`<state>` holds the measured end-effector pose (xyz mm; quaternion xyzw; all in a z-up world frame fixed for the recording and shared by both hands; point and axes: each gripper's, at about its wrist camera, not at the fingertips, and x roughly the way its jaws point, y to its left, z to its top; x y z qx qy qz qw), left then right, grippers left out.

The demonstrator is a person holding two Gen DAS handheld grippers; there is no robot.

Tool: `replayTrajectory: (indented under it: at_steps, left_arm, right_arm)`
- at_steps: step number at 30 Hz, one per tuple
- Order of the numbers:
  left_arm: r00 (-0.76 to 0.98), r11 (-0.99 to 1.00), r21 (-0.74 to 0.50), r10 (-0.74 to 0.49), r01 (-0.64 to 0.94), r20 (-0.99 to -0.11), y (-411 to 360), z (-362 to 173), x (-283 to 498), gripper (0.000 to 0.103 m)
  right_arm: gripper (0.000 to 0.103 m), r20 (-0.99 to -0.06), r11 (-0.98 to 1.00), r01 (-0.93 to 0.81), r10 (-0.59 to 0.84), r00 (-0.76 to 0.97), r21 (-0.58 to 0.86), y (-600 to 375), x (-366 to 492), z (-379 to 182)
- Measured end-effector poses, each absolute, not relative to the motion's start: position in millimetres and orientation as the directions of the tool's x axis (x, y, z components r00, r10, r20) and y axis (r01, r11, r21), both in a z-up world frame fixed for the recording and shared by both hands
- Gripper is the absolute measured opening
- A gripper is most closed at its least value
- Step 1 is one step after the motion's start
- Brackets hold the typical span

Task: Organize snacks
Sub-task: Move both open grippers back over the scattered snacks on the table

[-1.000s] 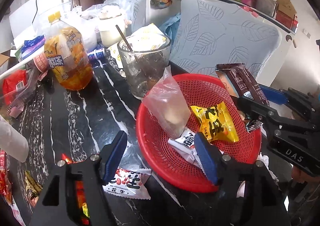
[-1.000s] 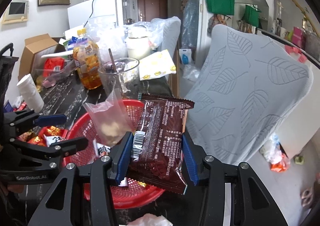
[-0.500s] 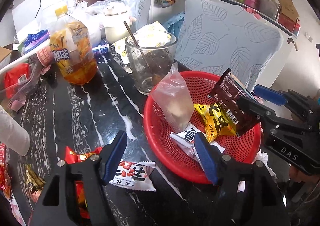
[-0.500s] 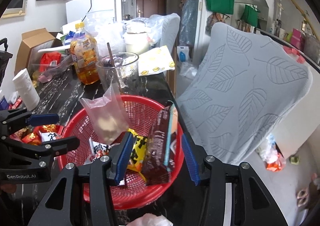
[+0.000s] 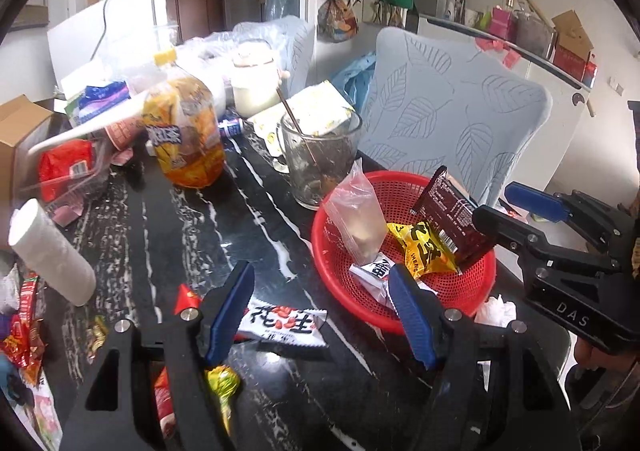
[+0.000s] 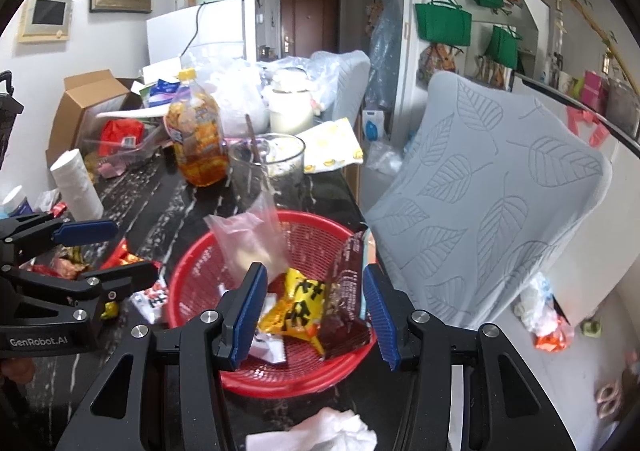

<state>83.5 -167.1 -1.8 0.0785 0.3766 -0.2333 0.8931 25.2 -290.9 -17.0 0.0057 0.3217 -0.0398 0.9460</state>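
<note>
The red mesh basket sat at the near right edge of the black marbled table. In it lay a dark brown snack packet leaning against the right wall, a yellow snack bag beside it, a clear plastic bag standing upright at the back, and a small white packet under them.

Just behind the basket stood a glass mug with a stick in it, and farther back an orange drink bottle. A white peanut packet lay on the table just left of the basket, with red and gold wrapped sweets near it and a paper towel roll farther left. A crumpled tissue lay at the front edge.

The right hand-held gripper hung over the basket with its jaws apart and nothing pressed between them; a second earlier they had clamped the brown packet, which now rested in the basket. The left hand-held gripper was open and empty above the peanut packet, and had drawn back and up a little.
</note>
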Motion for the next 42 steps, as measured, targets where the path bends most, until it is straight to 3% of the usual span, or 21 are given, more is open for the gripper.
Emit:
replayTrajectory:
  at_steps: [26,42]
  left_arm:
    - [0.738,0.943,-0.042,-0.286,0.330,-0.612,-59.2,39.1,12.9,0.069]
    - [0.784,0.984,-0.058,-0.171,0.170,-0.597,9.3,46.7,23.7,0.069]
  right_arm:
    - [0.050,-0.558,0.990,-0.143,0.126,0.820,0.012,-186.3,-12.0,5.3]
    - [0.054,-0.567,0.952,-0.303,0.272,0.778,0.041,-123.2,19.1,4.5]
